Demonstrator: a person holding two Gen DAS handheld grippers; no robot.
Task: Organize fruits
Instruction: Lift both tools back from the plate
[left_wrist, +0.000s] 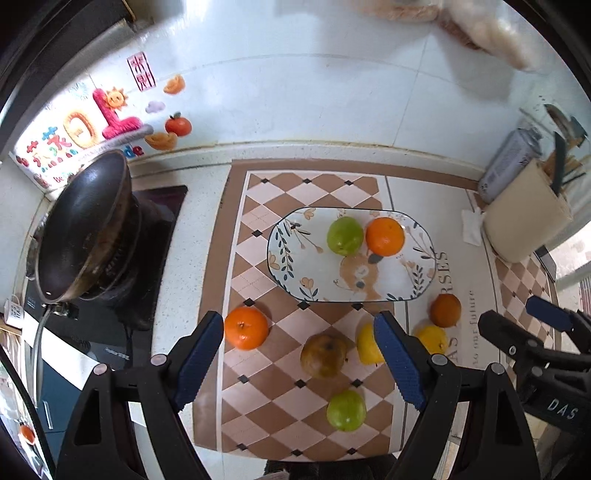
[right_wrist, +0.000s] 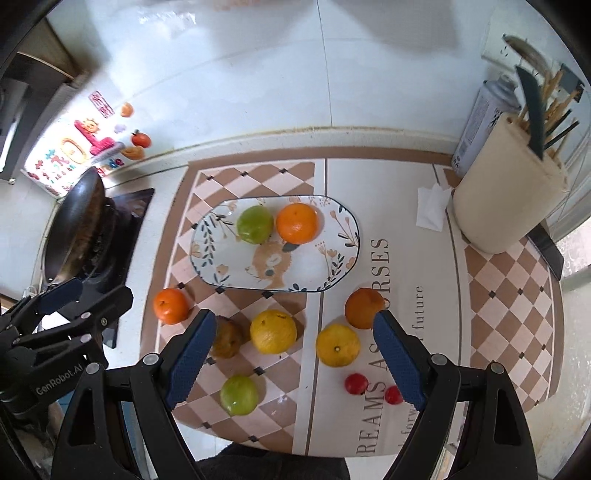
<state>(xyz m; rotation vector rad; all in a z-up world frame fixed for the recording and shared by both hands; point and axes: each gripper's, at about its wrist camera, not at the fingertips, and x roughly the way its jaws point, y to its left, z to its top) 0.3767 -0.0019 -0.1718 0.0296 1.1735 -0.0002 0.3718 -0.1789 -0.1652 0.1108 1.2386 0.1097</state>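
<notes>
A patterned oval plate (left_wrist: 295, 266) (right_wrist: 332, 266) holds a green fruit (left_wrist: 344, 235) (right_wrist: 255, 224) and an orange (left_wrist: 385, 236) (right_wrist: 297, 223). On the checked mat in front of it lie an orange (left_wrist: 246, 327) (right_wrist: 171, 305), a brown pear (left_wrist: 323, 355) (right_wrist: 228, 338), two yellow fruits (right_wrist: 273, 331) (right_wrist: 337, 345), a dark orange (left_wrist: 445, 310) (right_wrist: 364, 307), a green fruit (left_wrist: 346, 410) (right_wrist: 239, 394) and two small red fruits (right_wrist: 356, 383). My left gripper (left_wrist: 299, 362) is open and empty above the pear. My right gripper (right_wrist: 295, 354) is open and empty above the yellow fruits.
A black wok (left_wrist: 85, 229) (right_wrist: 74, 229) sits on the stove at the left. A beige utensil holder (left_wrist: 524, 218) (right_wrist: 509, 192) with a knife, a spray can (right_wrist: 480, 122) and a white tissue (right_wrist: 430, 206) stand at the right. The tiled wall is behind.
</notes>
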